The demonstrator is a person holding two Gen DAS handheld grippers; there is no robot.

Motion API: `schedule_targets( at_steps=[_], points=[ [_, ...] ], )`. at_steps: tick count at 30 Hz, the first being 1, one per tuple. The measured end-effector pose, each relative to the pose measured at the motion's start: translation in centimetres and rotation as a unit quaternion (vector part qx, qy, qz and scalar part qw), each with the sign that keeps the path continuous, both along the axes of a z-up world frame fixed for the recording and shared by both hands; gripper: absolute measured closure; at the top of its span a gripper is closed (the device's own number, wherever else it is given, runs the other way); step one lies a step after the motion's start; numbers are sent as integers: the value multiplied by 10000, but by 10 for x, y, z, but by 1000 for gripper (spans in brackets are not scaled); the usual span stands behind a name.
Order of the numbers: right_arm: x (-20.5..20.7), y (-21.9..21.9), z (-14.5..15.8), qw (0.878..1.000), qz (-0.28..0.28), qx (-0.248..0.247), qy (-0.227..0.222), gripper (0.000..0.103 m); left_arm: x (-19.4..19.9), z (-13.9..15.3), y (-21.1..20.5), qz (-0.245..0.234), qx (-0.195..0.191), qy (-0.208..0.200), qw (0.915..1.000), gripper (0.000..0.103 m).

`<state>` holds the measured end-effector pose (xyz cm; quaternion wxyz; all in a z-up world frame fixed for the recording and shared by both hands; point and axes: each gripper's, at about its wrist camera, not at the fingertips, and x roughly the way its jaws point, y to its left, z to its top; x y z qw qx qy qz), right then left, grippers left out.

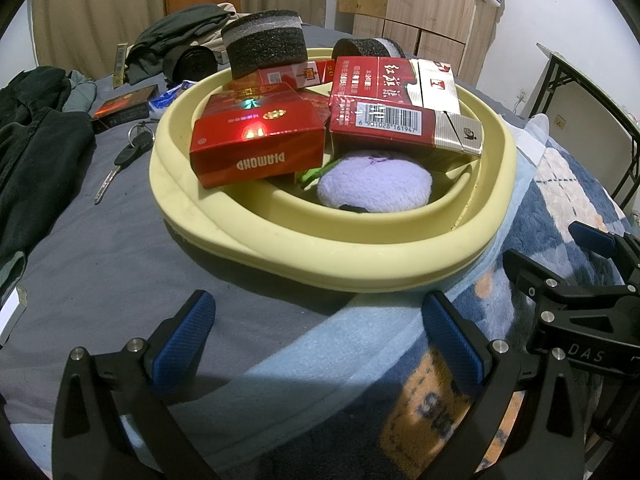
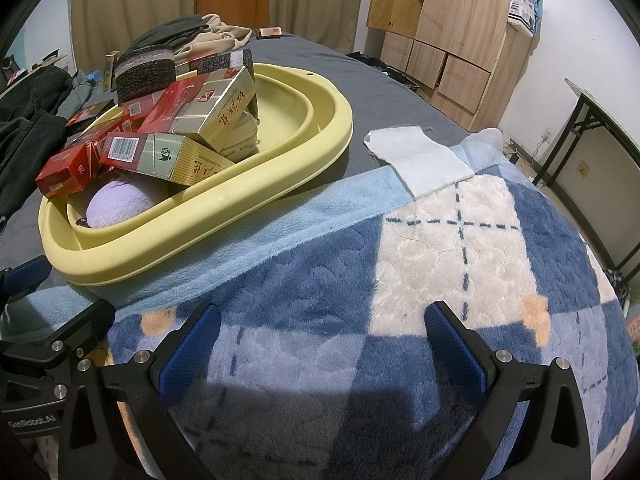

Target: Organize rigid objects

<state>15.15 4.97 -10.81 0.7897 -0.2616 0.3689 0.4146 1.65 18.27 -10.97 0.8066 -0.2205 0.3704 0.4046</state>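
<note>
- Right now I have my left gripper [image 1: 318,332] hovering low over the bed, its jaws wide apart with nothing between them, aimed at the yellow basin [image 1: 332,256] at 12 o'clock.
- My right gripper [image 2: 322,338] sits level over the checked blanket [image 2: 440,240], jaws likewise spread and empty; the basin lies off at its 10 o'clock.
- Both tools ride side by side: the right one shows at 3 o'clock in the left view, and the left one at 9 o'clock in the right view.
- Inside the basin I see the task's things piled up: a red DIAMOND box [image 1: 256,140], a red and silver pack with a barcode [image 1: 404,120], more packs behind, a lilac plush ball [image 1: 376,186] at the near wall, and a dark foam roll [image 1: 264,42] on top at the back.
- Only the left view gives me the car key [image 1: 124,156] on the grey sheet at 9 o'clock of the basin, and a dark box [image 1: 122,106] beyond it.
- Only the right view gives me the white cloth [image 2: 420,160] lying on the blanket's edge at 3 o'clock of the basin, well apart from it, plus the open far half of the basin floor.
- Dark clothes [image 1: 36,140] are heaped at the left in both views.
</note>
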Motion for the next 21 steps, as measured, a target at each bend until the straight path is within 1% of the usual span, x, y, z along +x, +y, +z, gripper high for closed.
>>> schedule_targets(
  at_steps=[21],
  points=[
    [-1, 0, 0, 10000, -4, 1, 3, 0, -1, 0, 0, 0, 0, 1, 10000, 0]
  ],
)
